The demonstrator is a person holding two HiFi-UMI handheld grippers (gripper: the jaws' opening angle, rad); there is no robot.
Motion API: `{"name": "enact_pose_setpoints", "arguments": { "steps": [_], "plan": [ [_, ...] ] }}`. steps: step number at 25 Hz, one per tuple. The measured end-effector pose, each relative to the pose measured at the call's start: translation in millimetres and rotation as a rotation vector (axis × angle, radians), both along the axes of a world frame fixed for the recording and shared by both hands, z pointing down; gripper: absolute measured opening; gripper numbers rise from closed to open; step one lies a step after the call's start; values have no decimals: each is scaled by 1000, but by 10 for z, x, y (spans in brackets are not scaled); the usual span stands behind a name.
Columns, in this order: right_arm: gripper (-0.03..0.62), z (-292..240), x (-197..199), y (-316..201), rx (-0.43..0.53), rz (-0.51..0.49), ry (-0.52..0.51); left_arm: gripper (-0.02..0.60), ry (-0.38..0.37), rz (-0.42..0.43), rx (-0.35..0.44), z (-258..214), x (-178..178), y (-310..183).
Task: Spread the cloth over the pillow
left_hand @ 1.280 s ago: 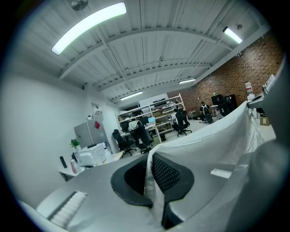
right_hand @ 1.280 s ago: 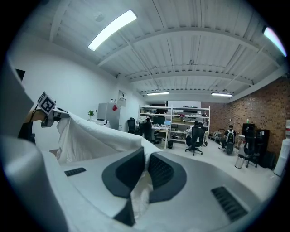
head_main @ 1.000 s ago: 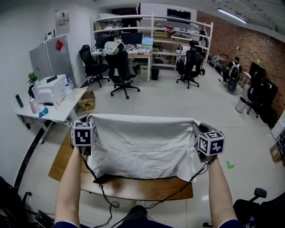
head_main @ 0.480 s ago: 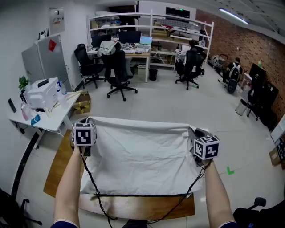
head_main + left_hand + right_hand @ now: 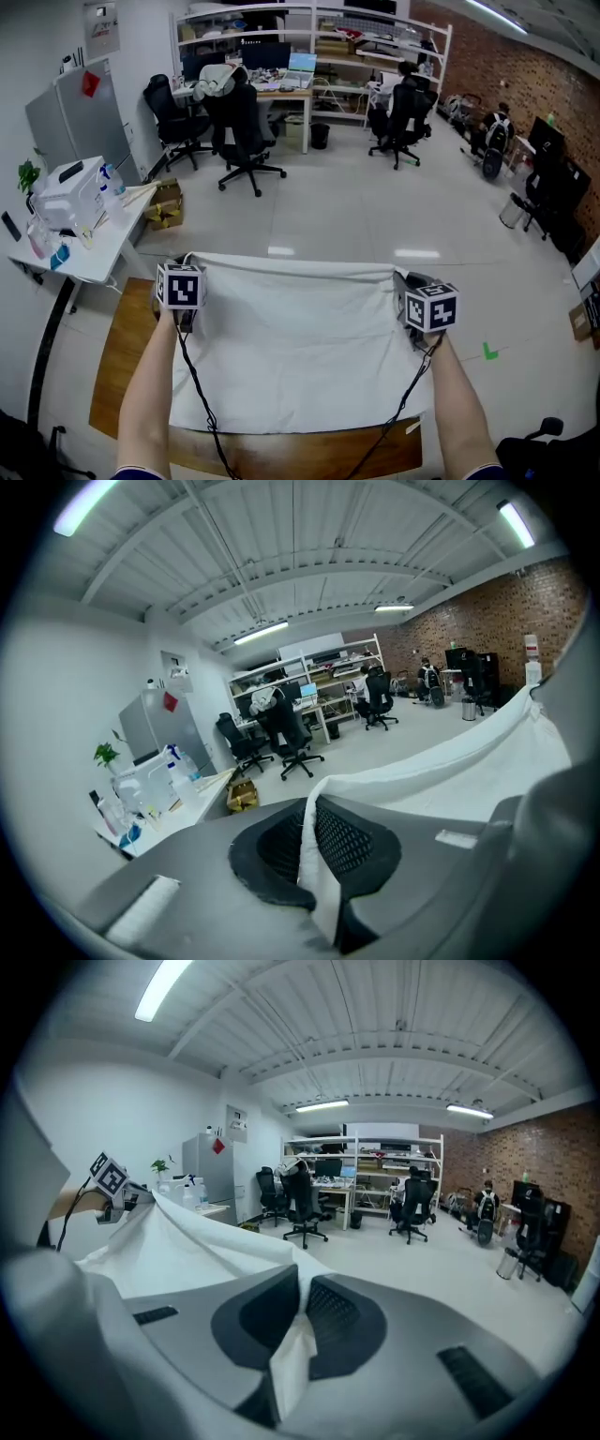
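Observation:
A white cloth (image 5: 295, 352) hangs stretched between my two grippers over a wooden table (image 5: 117, 356). My left gripper (image 5: 184, 292) is shut on the cloth's far left corner (image 5: 314, 855). My right gripper (image 5: 417, 302) is shut on the far right corner (image 5: 292, 1354). The cloth's top edge (image 5: 291, 266) runs taut between them, and its lower part drapes down towards me. The cloth hides whatever lies under it, and no pillow shows in any view. In the right gripper view the cloth (image 5: 178, 1241) rises to the left gripper (image 5: 111, 1185).
A white side table (image 5: 70, 239) with a printer and bottles stands at the left. Office chairs (image 5: 239, 131) and desks with shelves stand far across the grey floor. The gripper cables (image 5: 202, 412) hang down over the cloth near me.
Both grippers have moved forward and down with the cloth held between them. The cloth now covers more of the table, with less wood showing at the near edge.

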State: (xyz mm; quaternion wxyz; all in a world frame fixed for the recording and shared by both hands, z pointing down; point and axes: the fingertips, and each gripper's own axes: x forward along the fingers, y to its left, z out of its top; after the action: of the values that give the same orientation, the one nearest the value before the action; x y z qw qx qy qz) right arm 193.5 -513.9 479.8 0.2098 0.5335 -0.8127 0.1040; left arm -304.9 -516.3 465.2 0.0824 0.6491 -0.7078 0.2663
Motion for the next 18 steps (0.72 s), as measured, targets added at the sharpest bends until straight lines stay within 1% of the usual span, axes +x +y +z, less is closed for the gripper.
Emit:
{"name": "enact_pose_setpoints", "arguments": {
  "steps": [7, 10, 14, 18],
  "plan": [
    [31, 465, 0, -248, -72, 18, 20, 17, 20, 23, -83, 547, 2, -346],
    [32, 629, 17, -317, -91, 23, 39, 17, 12, 33, -126, 766, 20, -426],
    [34, 825, 20, -377, -120, 26, 68, 21, -18, 75, -193, 1008, 16, -509],
    [37, 1004, 25, -404, -156, 31, 87, 43, -19, 105, -254, 1195, 36, -522]
  ]
}}
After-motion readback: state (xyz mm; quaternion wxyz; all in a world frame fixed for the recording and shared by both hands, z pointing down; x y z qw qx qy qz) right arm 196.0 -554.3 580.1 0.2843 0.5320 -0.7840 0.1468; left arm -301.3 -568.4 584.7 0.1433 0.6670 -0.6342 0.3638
